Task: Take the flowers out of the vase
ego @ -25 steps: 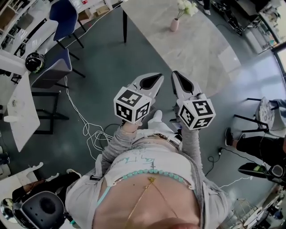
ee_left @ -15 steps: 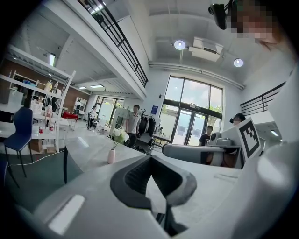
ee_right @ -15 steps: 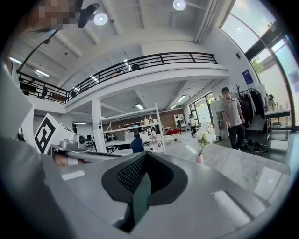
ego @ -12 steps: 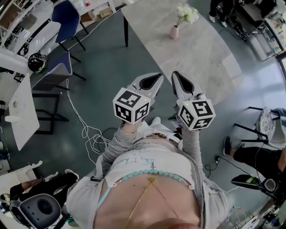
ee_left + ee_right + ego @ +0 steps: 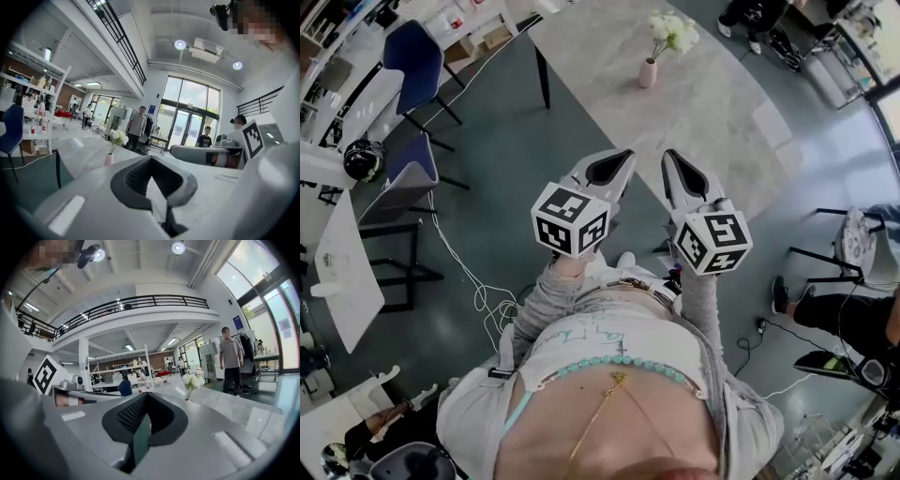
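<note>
Left gripper (image 5: 615, 161) and right gripper (image 5: 678, 169), held side by side before the person's torso: each pair of jaws is pressed together at the tips, with nothing between them. The flowers (image 5: 670, 32) stand in the pink vase (image 5: 648, 73) on the marble table (image 5: 727, 127), well apart from both grippers. Head view only: blue chair (image 5: 412, 58) and white cable (image 5: 478, 277) on the floor. Left gripper view only: glazed doors (image 5: 190, 124) with people standing before them. Right gripper view only: a railed balcony (image 5: 140, 303) with shelving (image 5: 124, 369) beneath
</note>
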Action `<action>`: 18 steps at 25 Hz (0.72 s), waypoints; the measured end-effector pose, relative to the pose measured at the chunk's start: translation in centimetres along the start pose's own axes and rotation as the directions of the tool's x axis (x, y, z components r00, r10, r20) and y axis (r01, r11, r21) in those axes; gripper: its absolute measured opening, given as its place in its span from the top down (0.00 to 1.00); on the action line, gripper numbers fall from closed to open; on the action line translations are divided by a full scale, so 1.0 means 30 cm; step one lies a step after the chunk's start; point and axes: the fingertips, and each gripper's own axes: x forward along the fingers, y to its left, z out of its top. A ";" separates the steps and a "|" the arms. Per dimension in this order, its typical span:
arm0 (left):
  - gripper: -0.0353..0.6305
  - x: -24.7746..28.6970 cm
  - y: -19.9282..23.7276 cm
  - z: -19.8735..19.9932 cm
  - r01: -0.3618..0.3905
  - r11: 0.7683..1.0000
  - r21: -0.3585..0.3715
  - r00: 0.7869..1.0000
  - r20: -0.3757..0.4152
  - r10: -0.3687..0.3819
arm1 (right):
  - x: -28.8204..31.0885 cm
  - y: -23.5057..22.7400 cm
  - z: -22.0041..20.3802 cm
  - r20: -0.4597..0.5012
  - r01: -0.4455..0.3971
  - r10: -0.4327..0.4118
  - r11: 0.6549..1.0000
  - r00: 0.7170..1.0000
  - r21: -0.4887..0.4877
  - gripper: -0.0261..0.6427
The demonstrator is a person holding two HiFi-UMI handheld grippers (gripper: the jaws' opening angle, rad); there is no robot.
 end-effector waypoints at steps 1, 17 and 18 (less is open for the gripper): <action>0.94 0.017 0.015 0.009 0.018 1.000 0.004 1.000 -0.003 -0.018 | 0.018 -0.013 0.005 0.005 0.020 -0.020 1.000 1.000 0.006 0.92; 0.94 0.192 0.369 0.128 0.195 0.980 0.027 0.978 -0.076 -0.193 | 0.402 -0.103 0.068 0.003 0.176 -0.177 0.982 0.984 0.063 0.92; 0.94 0.192 0.396 0.131 0.202 0.979 0.027 0.976 -0.082 -0.200 | 0.426 -0.099 0.068 0.002 0.184 -0.185 0.981 0.983 0.065 0.92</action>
